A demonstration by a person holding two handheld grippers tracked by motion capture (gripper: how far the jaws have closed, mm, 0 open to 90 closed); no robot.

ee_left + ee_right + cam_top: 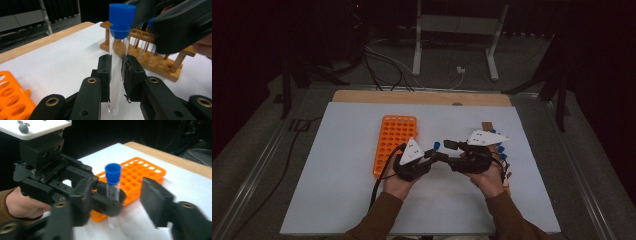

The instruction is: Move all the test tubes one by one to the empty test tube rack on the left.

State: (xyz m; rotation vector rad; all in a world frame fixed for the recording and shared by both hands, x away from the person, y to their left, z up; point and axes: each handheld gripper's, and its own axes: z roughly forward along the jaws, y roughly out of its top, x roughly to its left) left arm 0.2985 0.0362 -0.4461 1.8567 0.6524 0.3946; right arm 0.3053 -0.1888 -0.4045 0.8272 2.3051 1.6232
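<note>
You are looking at a clear, glossy glass-like test tube (116,75) wearing a matt blue plastic cap (121,18), black matt plastic pads (105,75) pressing it, an orange plastic rack (135,176) shining slightly, a varnished wooden rack (160,66) glinting, and a smooth matt white tabletop (337,170).

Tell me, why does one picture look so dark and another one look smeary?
High view: the room behind the table is unlit, so the picture is dim. Right gripper view: the right gripper jaws are smeared by blur in the foreground, and the orange rack is soft. Left gripper view: brightest, and the blue-capped test tube looks sharp.
</note>
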